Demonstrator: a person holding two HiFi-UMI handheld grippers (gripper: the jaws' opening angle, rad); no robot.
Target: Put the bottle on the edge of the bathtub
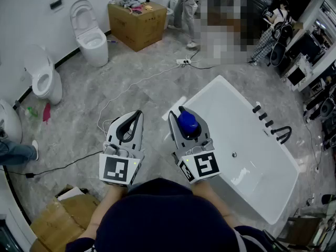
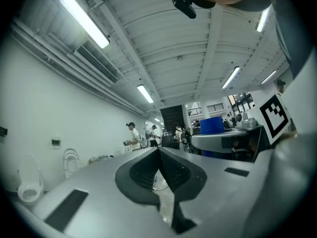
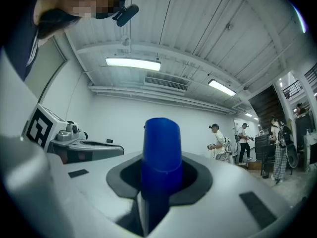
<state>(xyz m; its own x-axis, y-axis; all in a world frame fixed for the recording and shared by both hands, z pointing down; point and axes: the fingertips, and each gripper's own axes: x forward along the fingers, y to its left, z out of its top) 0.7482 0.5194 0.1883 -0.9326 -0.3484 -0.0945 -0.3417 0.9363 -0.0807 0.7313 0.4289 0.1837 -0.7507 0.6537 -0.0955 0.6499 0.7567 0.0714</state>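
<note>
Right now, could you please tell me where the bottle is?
In the head view, the bottle is clamped in the right gripper, just right of centre, at the bathtub's left edge.

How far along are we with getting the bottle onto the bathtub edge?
Done: the blue bottle is picked up, clamped in the right gripper jaws. In hand: it hangs by the white bathtub. Left: set it on the tub's edge and release. The left gripper is shut, empty.

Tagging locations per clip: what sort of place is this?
Probably a bathroom-fixture showroom or workshop, not a home: a freestanding bathtub on open floor, several toilets along the wall, a cardboard box and people standing beyond.
</note>
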